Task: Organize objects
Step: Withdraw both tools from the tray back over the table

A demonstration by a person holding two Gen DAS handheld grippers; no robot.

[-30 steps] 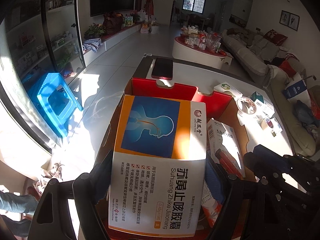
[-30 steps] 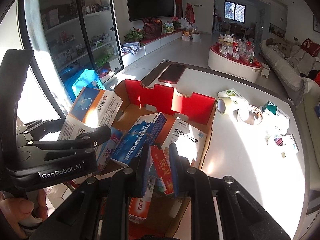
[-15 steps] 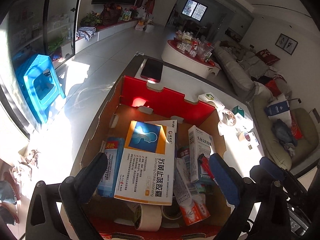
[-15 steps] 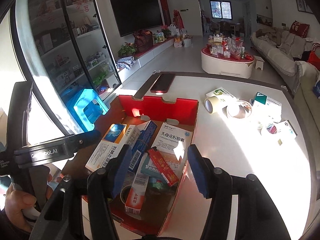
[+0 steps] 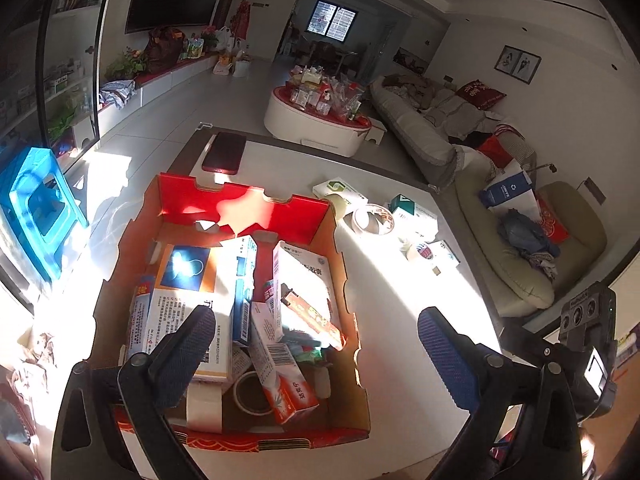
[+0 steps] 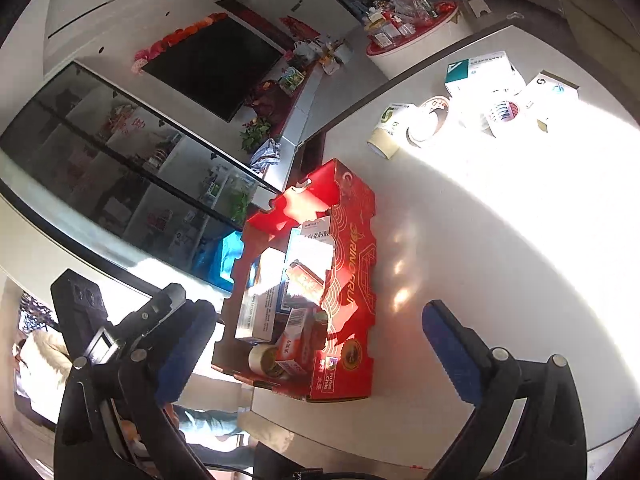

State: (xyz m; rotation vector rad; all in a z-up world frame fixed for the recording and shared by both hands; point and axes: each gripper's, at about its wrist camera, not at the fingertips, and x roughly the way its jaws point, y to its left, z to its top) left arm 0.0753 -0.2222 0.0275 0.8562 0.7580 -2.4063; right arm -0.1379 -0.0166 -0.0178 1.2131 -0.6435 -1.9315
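Left claw (image 5: 312,334) wide apart, empty above box (image 5: 240,196); right claw (image 6: 316,328) opening, empty.

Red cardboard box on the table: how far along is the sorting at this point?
Done: the red cardboard box already holds a pile of medicine cartons, including the orange-and-blue carton, plus tape rolls. In hand: nothing; the left gripper is open and empty, and the right gripper is opening with nothing between its fingers. Left: the green-and-white carton, the tape ring and other small boxes sit on the white table.

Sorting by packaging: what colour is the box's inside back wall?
Bright red; the cardboard box's back wall shows best in the left wrist view.
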